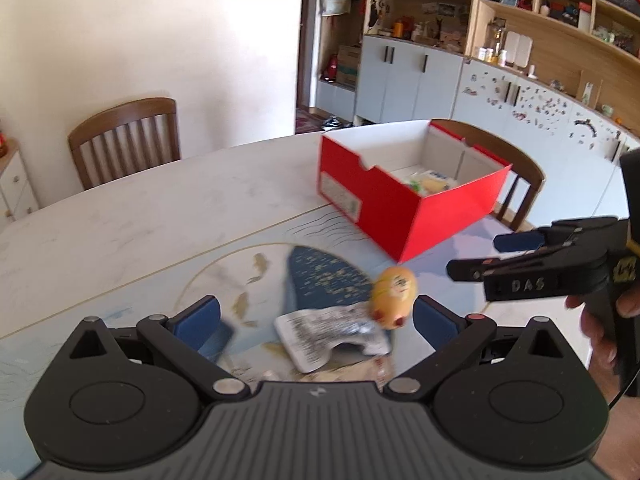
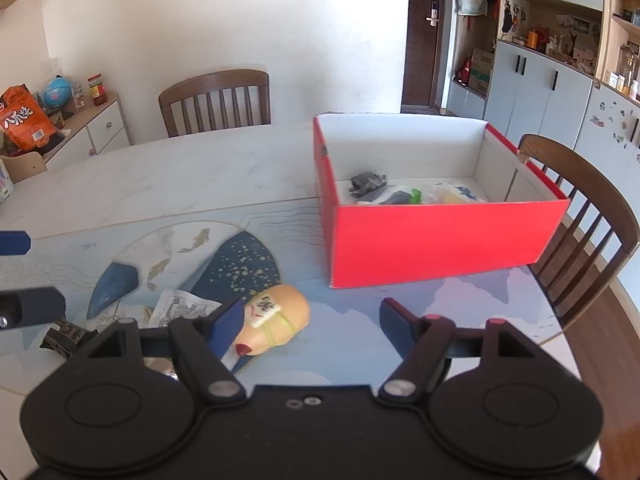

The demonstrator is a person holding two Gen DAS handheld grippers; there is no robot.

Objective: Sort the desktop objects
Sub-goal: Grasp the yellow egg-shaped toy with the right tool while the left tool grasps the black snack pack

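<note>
We see a pale marble-look table [image 2: 180,176] with a blue fish-and-wave printed mat [image 2: 460,292] on its near part, in a lived-in room. Nearest us, the left gripper [image 1: 316,316] has its jaws spread wide with nothing pressed between the pads; a white printed packet [image 1: 320,334] lies on the mat between them. The right gripper [image 2: 308,328] is also spread apart, gripping nothing. An orange egg-shaped toy [image 2: 276,316] lies on its side on the mat, just at the right gripper's left finger; we cannot tell whether they touch. The toy is peach-orange, with a white tile-like patch bearing red marks, a yellow-green band around it and a red spot at the near end. A small dark wrapper [image 2: 64,336] lies to the left near the mat's edge.

Farther out, a red box [image 2: 440,236] with a white inside stands open-topped, partly on the mat, well apart from the toy. Inside it we see a dark crumpled item [image 2: 368,182], a green piece [image 2: 416,194] and pale packets with blue print [image 2: 460,194]; details are too small. Bare mat lies between the toy and the box, and open tabletop runs left and behind.

Wooden chairs [image 2: 216,100] stand at the far edge and right side. Beyond are cabinets and cluttered shelves [image 1: 552,12].
</note>
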